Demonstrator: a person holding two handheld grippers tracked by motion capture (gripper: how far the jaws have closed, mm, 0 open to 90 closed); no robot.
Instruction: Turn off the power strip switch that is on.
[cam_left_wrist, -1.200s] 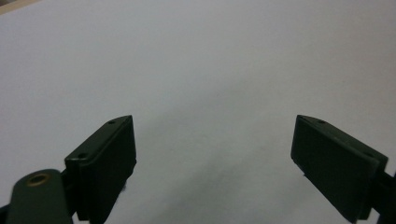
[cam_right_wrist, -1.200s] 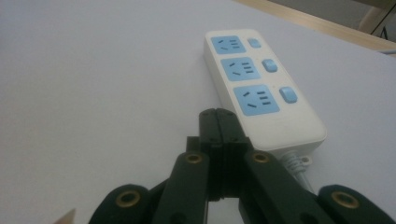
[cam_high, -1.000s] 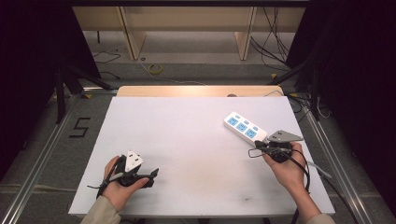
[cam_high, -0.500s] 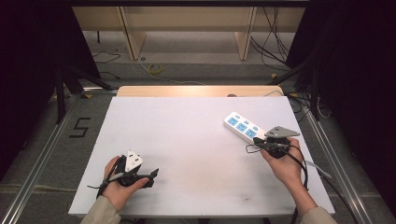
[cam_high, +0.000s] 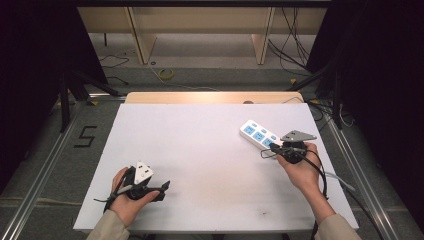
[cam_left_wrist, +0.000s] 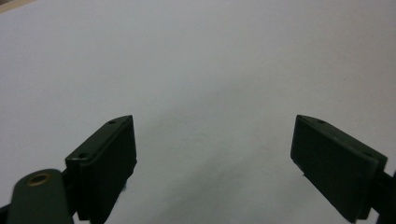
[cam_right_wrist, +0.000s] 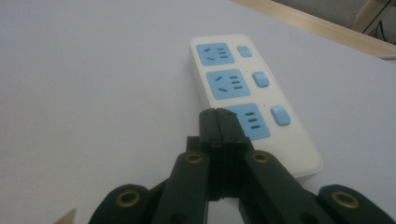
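A white power strip (cam_high: 256, 133) with three blue sockets and blue switches lies on the right half of the white table (cam_high: 200, 150). Close up, the power strip (cam_right_wrist: 243, 84) runs away from the camera. My right gripper (cam_high: 273, 147) is shut with nothing between its jaws; its tips (cam_right_wrist: 217, 115) sit at the nearest socket's left edge, and I cannot tell if they touch it. My left gripper (cam_high: 164, 186) rests at the table's near left in a hand. Its jaws stand wide open over bare table, the left gripper (cam_left_wrist: 215, 135) holding nothing.
A wooden strip (cam_high: 210, 97) lines the table's far edge. Beyond it are shelf legs and loose cables on the floor. A grey cord (cam_high: 341, 182) trails off the table's right side. A "5" mark (cam_high: 85, 136) is on the floor at left.
The right gripper has moved a little away from the person, toward the near end of the power strip. The left gripper has stayed still.
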